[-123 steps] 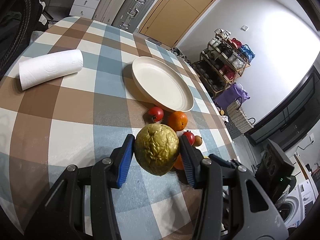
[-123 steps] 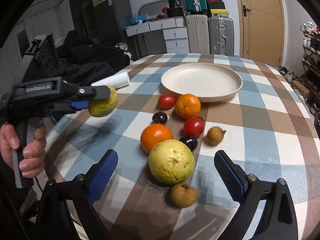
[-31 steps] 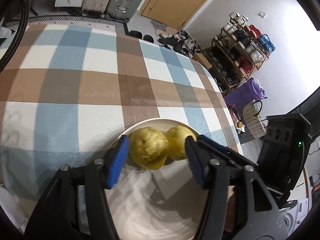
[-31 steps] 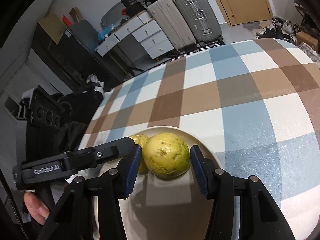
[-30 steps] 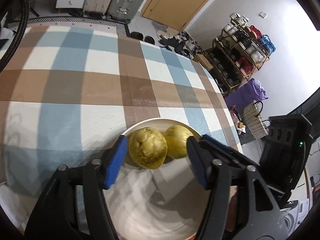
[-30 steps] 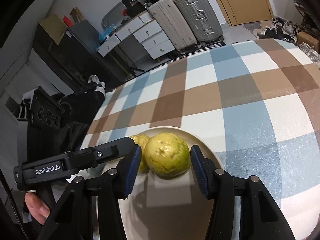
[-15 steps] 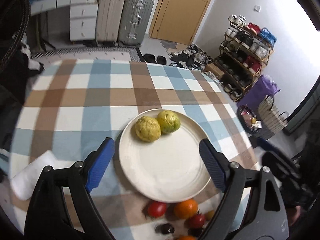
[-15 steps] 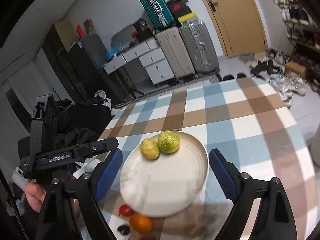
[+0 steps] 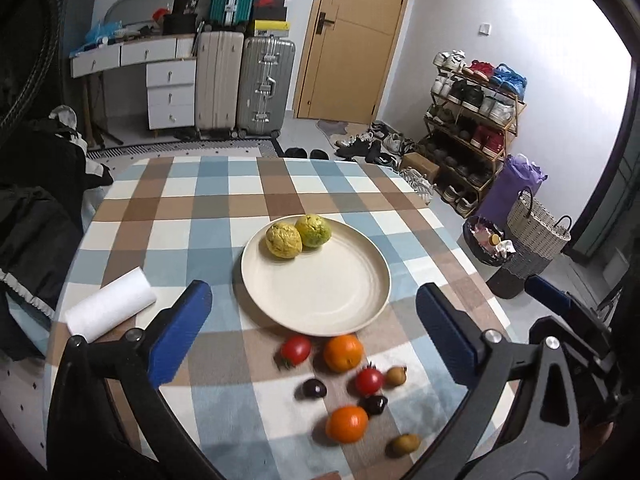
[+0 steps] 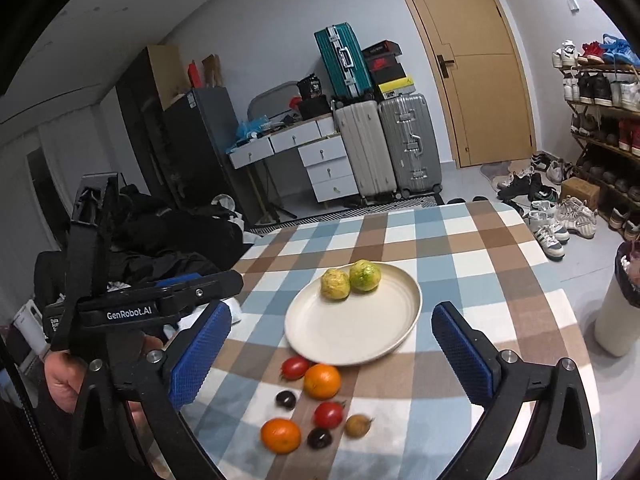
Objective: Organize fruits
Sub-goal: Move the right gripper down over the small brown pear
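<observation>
okay, i'm looking down on the checked table, and the cream plate sits mid-table with the two big yellow-green fruits touching each other at its far rim. my left gripper hangs above the near edge, jaws spread wide, nothing in them. my right gripper is the same: wide open, empty, hovering over the loose fruit. nearer me than the plate lies the cluster: two oranges, two red tomatoes, two dark plums, two small brown fruits, all off the plate, some nearly touching.

risks, as i judge them: everything here is round, so a wide jaw coming down on one piece could knock its neighbour rolling toward the table's near edge; tomatoes may bruise under a hard squeeze; dropping onto the plate could nudge the big pair.

orientation: nearly spherical, no real long axis; stem ends too blurred to call. the paper roll lies on its side, axis running near-left to far-right.
</observation>
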Demonstrator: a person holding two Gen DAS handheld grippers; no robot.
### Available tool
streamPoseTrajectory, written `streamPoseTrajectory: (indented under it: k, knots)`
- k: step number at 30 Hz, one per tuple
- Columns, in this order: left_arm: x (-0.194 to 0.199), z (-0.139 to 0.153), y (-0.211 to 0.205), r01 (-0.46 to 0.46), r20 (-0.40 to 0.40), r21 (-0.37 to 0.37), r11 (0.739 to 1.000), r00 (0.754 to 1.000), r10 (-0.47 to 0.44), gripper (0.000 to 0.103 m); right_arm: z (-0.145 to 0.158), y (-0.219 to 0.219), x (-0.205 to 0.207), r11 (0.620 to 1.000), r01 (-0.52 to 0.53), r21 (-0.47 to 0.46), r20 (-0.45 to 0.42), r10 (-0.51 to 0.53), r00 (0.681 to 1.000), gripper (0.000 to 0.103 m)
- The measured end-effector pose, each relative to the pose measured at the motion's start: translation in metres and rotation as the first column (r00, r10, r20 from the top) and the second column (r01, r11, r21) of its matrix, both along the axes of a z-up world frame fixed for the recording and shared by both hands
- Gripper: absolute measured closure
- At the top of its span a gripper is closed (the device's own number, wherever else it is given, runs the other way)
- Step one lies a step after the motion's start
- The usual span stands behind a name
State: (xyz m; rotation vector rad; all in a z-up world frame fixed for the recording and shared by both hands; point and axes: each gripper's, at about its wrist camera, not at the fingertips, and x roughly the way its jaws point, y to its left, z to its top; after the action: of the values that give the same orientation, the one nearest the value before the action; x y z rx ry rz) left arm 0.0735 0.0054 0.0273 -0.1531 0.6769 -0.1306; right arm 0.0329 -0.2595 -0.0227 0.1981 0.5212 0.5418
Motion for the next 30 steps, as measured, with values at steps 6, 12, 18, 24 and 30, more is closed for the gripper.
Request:
streamPoseTrajectory:
  k: [6, 12, 18, 24, 30]
  knots:
    - [-0.043, -0.008, -0.005, -0.026, 0.034, 0.044, 0.999, 0.999, 0.025, 0.001, -0.007, 0.000, -0.042, 1.000, 0.010, -0.009, 0.038, -0.010, 0.999, 0.000]
    - [-0.072, -0.033, -0.003, -0.045, 0.022, 0.062, 0.997, 0.999, 0.044, 0.001, -0.025, 0.005, -0.064, 0.998, 0.031, -0.059, 0.003, -0.031, 1.000, 0.000]
    - [-0.078, -0.068, 0.008, -0.046, -0.051, 0.065, 0.997, 0.997, 0.049, 0.001, -0.055, 0.013, -0.070, 0.996, -0.014, -0.087, -0.083, 0.007, 0.997, 0.000]
    - [-0.081, -0.089, 0.019, -0.053, -0.076, 0.054, 0.997, 0.995, 0.057, 0.001, -0.091, 0.024, -0.072, 0.990, -0.039, -0.136, -0.146, 0.019, 0.989, 0.000]
    - [-0.081, -0.102, 0.024, -0.056, -0.102, 0.034, 0.998, 0.993, 0.059, 0.001, -0.117, 0.028, -0.065, 0.990, -0.055, -0.131, -0.210, 0.027, 0.977, 0.000]
